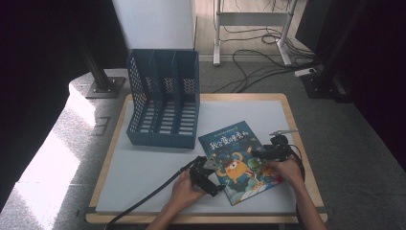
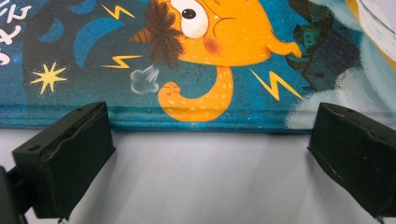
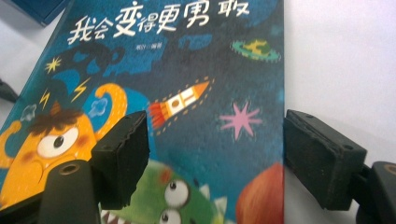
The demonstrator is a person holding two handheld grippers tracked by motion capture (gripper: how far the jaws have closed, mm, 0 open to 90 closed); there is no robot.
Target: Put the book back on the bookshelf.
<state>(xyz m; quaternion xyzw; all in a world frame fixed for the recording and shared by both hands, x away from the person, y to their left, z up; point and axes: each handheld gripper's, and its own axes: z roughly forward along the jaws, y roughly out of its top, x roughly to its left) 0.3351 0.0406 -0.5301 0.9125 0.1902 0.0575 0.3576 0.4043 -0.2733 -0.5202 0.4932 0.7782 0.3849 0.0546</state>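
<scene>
The left gripper (image 1: 211,178), jaws wide and empty, faced the book (image 1: 241,160) lying flat on the counter (image 1: 143,167); it could shove the cover sideways. The right gripper (image 1: 265,154), equally open, straddled the opposite edge.

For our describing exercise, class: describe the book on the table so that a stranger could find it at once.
Start at the pale table and find the blue file rack standing at its far left. Just in front and to the right of it, the book lies flat, slightly askew, between the left tool and right tool. Nothing else here is so colourful: a blue cover with an orange cartoon monster, a rocket and white Chinese characters.
</scene>
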